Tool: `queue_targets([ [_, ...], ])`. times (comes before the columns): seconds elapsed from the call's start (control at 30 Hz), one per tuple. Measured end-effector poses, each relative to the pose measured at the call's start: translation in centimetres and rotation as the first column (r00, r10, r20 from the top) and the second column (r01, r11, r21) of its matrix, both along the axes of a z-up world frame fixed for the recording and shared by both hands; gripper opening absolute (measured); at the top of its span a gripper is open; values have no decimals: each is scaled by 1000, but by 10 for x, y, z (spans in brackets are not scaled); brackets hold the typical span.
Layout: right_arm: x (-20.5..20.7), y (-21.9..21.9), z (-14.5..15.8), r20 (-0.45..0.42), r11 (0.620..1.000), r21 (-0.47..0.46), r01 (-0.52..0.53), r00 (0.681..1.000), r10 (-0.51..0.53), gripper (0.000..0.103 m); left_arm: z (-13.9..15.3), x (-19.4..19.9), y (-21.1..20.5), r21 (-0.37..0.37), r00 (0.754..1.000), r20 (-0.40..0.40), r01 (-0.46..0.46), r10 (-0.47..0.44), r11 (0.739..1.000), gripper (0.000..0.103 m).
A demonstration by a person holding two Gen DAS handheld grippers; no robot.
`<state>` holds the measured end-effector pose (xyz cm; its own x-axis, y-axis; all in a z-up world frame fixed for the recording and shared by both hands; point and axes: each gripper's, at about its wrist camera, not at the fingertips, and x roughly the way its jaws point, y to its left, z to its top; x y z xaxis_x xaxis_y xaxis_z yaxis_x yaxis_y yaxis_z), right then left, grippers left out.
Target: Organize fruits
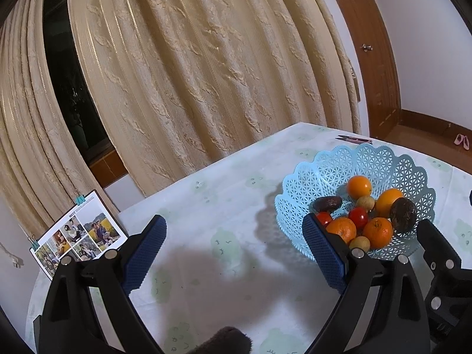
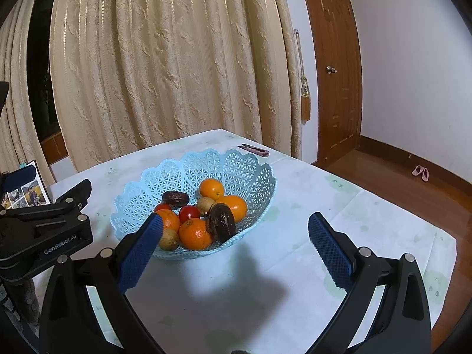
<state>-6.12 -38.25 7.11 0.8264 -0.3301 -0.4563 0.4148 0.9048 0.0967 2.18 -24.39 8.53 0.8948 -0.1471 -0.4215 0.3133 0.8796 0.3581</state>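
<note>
A light blue lattice basket stands on the table and holds several fruits: oranges, red tomatoes, dark brown avocados and small yellowish fruits. The basket also shows in the left wrist view, to the right. My left gripper is open and empty above the tablecloth, left of the basket. My right gripper is open and empty just in front of the basket, its left finger overlapping the near rim.
A table with a white, green-patterned cloth stands before beige curtains. Small pink-handled snips lie behind the basket. A photo card stands at the table's left edge. A wooden door is at the right.
</note>
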Motion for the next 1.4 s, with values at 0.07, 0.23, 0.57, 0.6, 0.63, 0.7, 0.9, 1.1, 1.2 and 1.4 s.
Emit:
queue_targets([
  [0.07,0,1,0,-1,1000,-8,-2,1000,2,100,0,0,0,1,1000,0,2,-2,1000,93],
  [0.23,1,0,-1,-3,1000,0,-1,1000,1,100,-1,0,-1,2,1000,-1,4,-4,1000,93],
  [0.57,2,1,-1,-3,1000,-5,-11,1000,11,100,-1,-1,-1,5,1000,1,4,-4,1000,93],
  [0.6,2,1,-1,-3,1000,-6,-13,1000,13,100,-1,-1,-1,7,1000,2,2,-2,1000,93],
  [0.63,2,2,-2,-3,1000,-7,-17,1000,17,100,-1,-1,-1,9,1000,5,-1,1,1000,93],
  [0.7,2,3,-2,-4,1000,-11,-24,1000,24,100,0,-2,-1,10,1000,8,-2,2,1000,93],
  [0.9,3,6,-1,-7,999,-17,-38,999,38,100,1,-2,0,9,1000,12,-2,2,1000,93],
  [1.1,4,7,-1,-12,999,-15,-48,999,48,100,2,-3,-1,11,1000,14,-2,1,1000,93],
  [1.2,4,7,-1,-13,999,-16,-49,999,49,100,1,-3,-1,11,1000,14,-2,2,1000,93],
  [1.4,4,8,-1,-14,999,-14,-49,999,49,100,1,-3,-1,11,1000,16,-1,1,1000,93],
])
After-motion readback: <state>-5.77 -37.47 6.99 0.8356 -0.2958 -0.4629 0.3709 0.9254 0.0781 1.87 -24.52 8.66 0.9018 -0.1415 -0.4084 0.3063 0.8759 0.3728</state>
